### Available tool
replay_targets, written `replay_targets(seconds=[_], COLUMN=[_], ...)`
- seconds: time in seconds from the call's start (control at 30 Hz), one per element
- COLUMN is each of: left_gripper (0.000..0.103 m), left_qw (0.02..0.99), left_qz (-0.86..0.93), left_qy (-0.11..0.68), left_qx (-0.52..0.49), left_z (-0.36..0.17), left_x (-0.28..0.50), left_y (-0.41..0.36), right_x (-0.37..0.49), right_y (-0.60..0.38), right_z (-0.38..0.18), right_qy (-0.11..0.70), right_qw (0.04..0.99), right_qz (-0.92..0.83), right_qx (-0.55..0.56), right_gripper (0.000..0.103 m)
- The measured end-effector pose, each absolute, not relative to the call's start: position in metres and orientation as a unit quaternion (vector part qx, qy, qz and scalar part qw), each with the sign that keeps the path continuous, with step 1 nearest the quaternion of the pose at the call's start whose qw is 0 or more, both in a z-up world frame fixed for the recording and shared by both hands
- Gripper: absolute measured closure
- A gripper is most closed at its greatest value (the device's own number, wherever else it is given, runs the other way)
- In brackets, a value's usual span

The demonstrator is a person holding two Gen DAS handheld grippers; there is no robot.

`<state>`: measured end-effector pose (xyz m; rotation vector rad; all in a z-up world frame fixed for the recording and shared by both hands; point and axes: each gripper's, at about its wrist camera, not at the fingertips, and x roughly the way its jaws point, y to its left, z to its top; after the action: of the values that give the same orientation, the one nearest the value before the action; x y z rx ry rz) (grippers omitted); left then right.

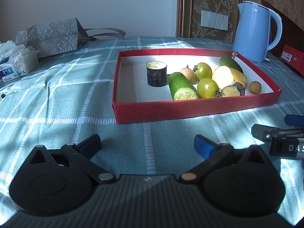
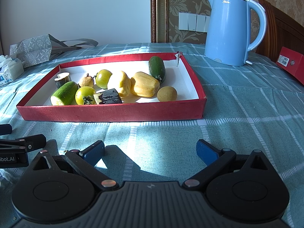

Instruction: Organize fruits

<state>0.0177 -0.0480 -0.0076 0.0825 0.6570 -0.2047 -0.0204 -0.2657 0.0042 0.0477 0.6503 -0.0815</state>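
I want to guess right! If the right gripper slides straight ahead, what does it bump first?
Probably the near wall of the red box. The right gripper is open, with only bare cloth before it. The fruit lies behind that wall, though height is hard to judge.

Both tongs sit low and level, side by side. The left tongs (image 1: 147, 145) are spread wide, blue pads (image 1: 204, 148) well apart with nothing between them. The right tongs (image 2: 150, 151) are equally wide and empty, pads (image 2: 94, 153) angled outward. Each one's tip pokes into the other's view at the edge.
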Motion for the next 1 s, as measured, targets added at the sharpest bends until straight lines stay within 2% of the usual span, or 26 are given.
replay_targets(seconds=[1.0], left_gripper=[0.0], left_qw=[0.941], left_qz=[-0.1], left_qy=[0.322], left_qx=[0.041], left_z=[-0.008], left_x=[0.018], left_y=[-0.048], right_x=[-0.042], right_y=[-0.247], right_z=[0.003], right_qy=[0.321], right_qw=[0.947], right_qz=[-0.021], right_qx=[0.013], right_gripper=[0.0])
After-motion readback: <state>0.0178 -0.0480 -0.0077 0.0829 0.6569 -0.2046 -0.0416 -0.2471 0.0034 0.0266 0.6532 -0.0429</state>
